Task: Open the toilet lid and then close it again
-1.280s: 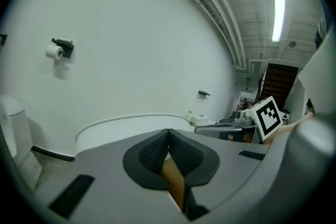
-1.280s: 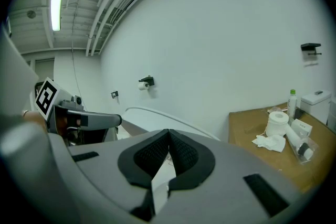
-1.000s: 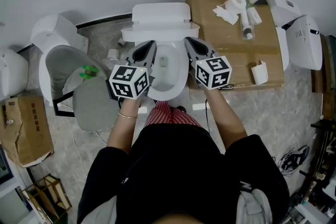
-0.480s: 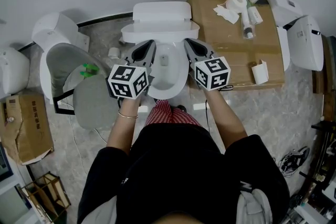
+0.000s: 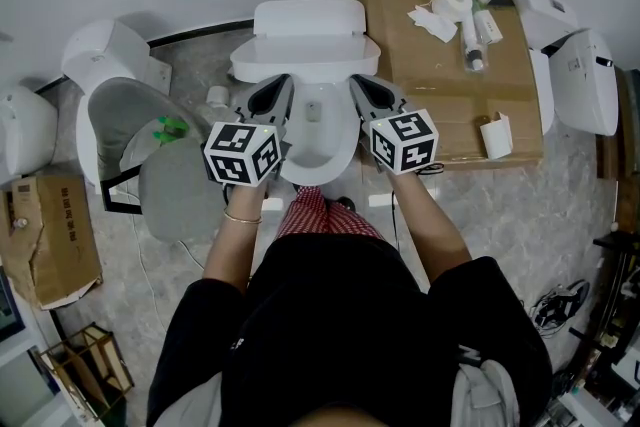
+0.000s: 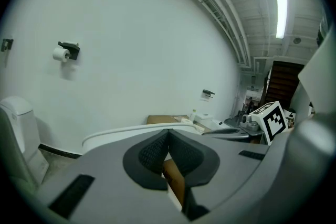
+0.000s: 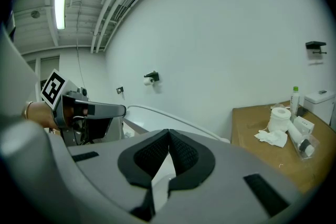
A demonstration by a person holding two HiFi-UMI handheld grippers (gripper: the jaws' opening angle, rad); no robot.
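Note:
A white toilet stands against the wall in the head view, its lid [image 5: 305, 58] raised against the tank [image 5: 305, 17] and the bowl [image 5: 318, 140] open below. My left gripper [image 5: 284, 82] hangs over the bowl's left rim and my right gripper [image 5: 357, 79] over its right rim, both pointing toward the lid. In the left gripper view the left gripper [image 6: 168, 131] has its pads pressed together, with the lid's curved white edge [image 6: 126, 129] just beyond. The right gripper [image 7: 169, 132] is shut the same way, and the lid edge [image 7: 178, 119] is behind it. Neither holds anything.
A second toilet with a grey seat [image 5: 118, 120] and a loose grey lid [image 5: 180, 197] stands to the left. A cardboard sheet [image 5: 440, 85] at the right carries a paper roll [image 5: 455, 1] and bottles. White toilet parts [image 5: 585, 80] lie far right, a cardboard box [image 5: 50, 240] far left.
Both grippers stay over the bowl's rims; the whole view has only drifted slightly.

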